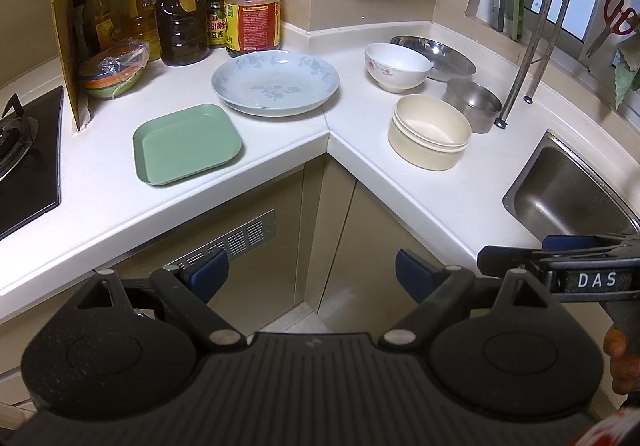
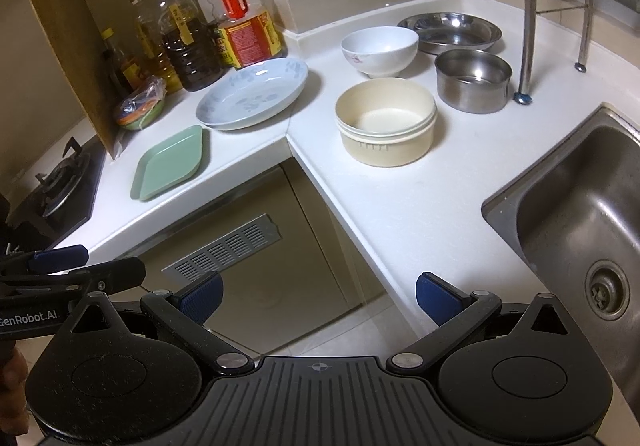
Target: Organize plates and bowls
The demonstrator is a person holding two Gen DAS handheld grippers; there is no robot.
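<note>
Dishes lie scattered over the corner counter (image 1: 280,150), none stacked with its like, so by my reckoning the sorting has hardly begun. On the left run sit a green tray (image 1: 187,143) near the edge and, just behind it, a blue plate (image 1: 275,82) with a faint flower print. On the right run, toward the sink (image 2: 576,214), stand a cream bowl (image 2: 386,122) nearest the edge, a white bowl (image 2: 379,49) with a pink flower behind it, a steel bowl (image 2: 473,80) beside those, and a steel dish (image 2: 449,31) at the back by the wall. The cream bowl looks like two nested together, though I cannot be sure.

Both tools hang out in front of the cabinet, short of the counter. The left gripper (image 1: 310,274) has its jaws apart and nothing between them; the right gripper (image 2: 318,296) likewise, wide and empty. What is left, I'd judge, is everything: plates into one pile, bowls into another.

For writing: "DAS" shows on the right tool's side in the left view, and "enRobot.AI" on the left tool in the right view. The bottles (image 1: 252,6) by the wall carry red and yellow Chinese labels I cannot read properly.
</note>
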